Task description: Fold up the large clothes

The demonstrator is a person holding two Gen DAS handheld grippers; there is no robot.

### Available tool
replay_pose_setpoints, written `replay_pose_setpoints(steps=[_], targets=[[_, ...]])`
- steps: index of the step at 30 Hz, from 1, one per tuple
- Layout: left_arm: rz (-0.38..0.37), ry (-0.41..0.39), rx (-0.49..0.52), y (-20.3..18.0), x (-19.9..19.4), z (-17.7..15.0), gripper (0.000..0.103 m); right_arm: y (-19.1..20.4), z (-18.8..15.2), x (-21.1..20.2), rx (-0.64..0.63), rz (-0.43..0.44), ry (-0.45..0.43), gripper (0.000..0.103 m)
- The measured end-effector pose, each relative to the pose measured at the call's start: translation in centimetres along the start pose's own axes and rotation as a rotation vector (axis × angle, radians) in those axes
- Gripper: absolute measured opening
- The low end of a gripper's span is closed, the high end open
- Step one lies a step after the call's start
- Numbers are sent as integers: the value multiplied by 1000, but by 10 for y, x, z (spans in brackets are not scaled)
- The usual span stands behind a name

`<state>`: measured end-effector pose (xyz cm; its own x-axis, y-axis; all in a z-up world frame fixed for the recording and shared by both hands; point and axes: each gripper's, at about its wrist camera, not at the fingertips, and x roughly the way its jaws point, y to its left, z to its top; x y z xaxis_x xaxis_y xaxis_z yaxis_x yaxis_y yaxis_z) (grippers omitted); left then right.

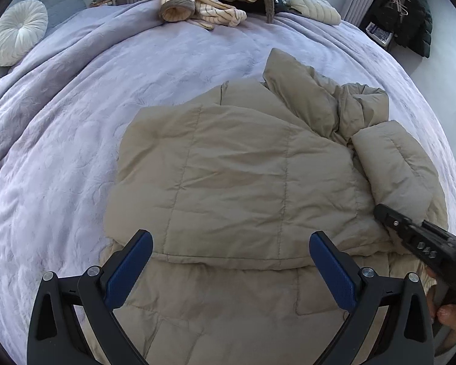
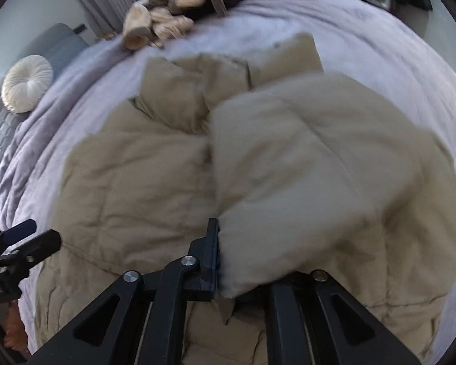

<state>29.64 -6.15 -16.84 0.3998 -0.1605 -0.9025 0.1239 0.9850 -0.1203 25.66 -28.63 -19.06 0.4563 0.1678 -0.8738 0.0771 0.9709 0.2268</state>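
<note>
Soft daylight, left view sharp; right view motion-blurred; fisheye edges curved, vignetted.

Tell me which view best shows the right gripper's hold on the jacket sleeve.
The right wrist view: the right gripper is shut on the sleeve of the beige jacket. The left wrist view shows only that gripper's side, its hold unclear.

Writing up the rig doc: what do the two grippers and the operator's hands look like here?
Both grippers are black plastic linkage frames with silver pivot bolts and triangular cutouts. The left gripper has long fingers faced with blue textured pads. The right gripper shows a blue pad edge too, plus raised lettering on its side. Bare skin at the handles; no cables visible.
</note>
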Motion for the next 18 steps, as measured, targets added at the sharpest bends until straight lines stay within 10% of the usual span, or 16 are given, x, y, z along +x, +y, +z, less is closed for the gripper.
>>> replay_pose_setpoints(steps=[4,12,14,16,18], targets=[[-23,-6,-5,3,-2,1,103,-14,-1,-32,91,60,-33,62],[-45,-22,-25,13,-4,7,103,-115,-4,-64,593,156,-141,65],[-55,-22,-39,19,-4,7,103,-136,0,-54,716,189,-151,61],[-74,-18,-55,26,-4,9,103,-142,6,-43,752,220,-141,20],[-83,-22,-65,32,-5,12,103,-127,18,-39,689,231,-162,16]])
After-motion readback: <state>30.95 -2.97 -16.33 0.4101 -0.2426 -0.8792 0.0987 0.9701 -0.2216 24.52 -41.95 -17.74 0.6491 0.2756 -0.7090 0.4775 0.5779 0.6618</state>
